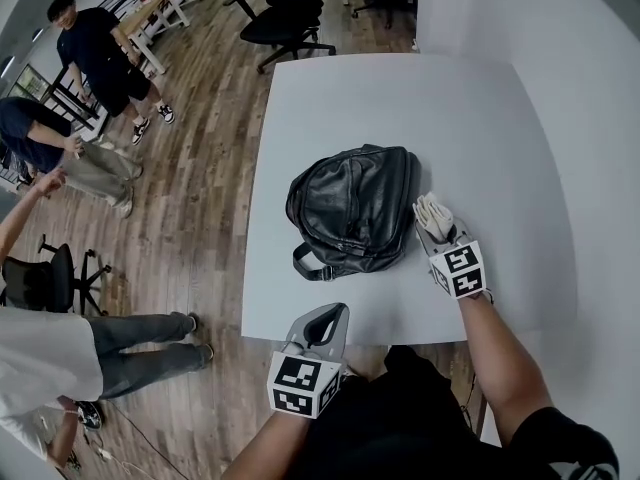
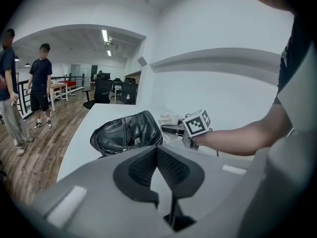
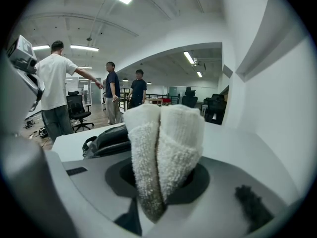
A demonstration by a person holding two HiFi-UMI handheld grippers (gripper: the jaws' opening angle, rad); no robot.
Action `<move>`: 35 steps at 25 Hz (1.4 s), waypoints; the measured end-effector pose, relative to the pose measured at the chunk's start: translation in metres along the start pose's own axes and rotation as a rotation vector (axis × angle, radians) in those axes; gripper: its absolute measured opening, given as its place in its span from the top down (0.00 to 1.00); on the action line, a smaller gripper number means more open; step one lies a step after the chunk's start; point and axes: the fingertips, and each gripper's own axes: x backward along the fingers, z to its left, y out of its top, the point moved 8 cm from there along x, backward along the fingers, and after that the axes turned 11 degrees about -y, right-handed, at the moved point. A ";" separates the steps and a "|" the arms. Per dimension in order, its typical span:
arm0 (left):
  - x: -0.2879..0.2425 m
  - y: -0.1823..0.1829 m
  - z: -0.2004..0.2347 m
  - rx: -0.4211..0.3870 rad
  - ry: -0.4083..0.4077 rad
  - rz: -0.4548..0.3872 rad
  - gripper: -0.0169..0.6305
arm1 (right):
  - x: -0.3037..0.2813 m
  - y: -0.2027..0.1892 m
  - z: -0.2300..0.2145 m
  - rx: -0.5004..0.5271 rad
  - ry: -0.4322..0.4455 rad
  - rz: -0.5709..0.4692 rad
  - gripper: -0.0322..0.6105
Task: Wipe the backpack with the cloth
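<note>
Backpack (image 1: 355, 208): creased, glossy black leather

Black leather backpack (image 1: 353, 208) flat on table; folded white cloth (image 3: 163, 148) beside it.

From my remote station, the head view hides the near edge of the bench (image 1: 400, 98) behind the wearer's torso and forearms. There the jaws of the right gripper (image 1: 440, 233) are buried in the folded cloth (image 3: 166, 143). In the right gripper view that cloth fills the middle and covers most of the backpack (image 3: 106, 140), so only a dark sliver and a strap show at left. In the left gripper view, the left gripper (image 2: 157, 151) hides the backpack's lower edge with its own body. A bystander in white (image 1: 60, 368) is cut off at the head view's lower-left corner. I cannot tell what lies on the far desks (image 1: 160, 8).
</note>
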 end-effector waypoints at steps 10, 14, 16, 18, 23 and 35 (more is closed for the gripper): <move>0.027 -0.011 0.002 -0.024 -0.029 -0.013 0.96 | 0.028 -0.008 0.033 -0.009 -0.032 0.020 0.80; 0.039 -0.015 0.004 -0.030 -0.034 -0.026 0.96 | 0.040 -0.011 0.048 -0.013 -0.044 0.030 0.80; 0.044 -0.016 0.004 -0.036 -0.039 -0.034 0.96 | 0.045 -0.011 0.056 -0.014 -0.045 0.032 0.80; 0.049 -0.017 0.004 -0.042 -0.044 -0.040 0.96 | 0.049 -0.012 0.064 -0.016 -0.050 0.035 0.80; 0.064 -0.023 0.005 -0.054 -0.049 -0.050 0.96 | 0.060 -0.014 0.083 -0.013 -0.068 0.039 0.80; 0.103 -0.037 0.009 -0.057 -0.052 -0.077 0.96 | 0.076 -0.005 0.127 -0.009 -0.075 0.041 0.80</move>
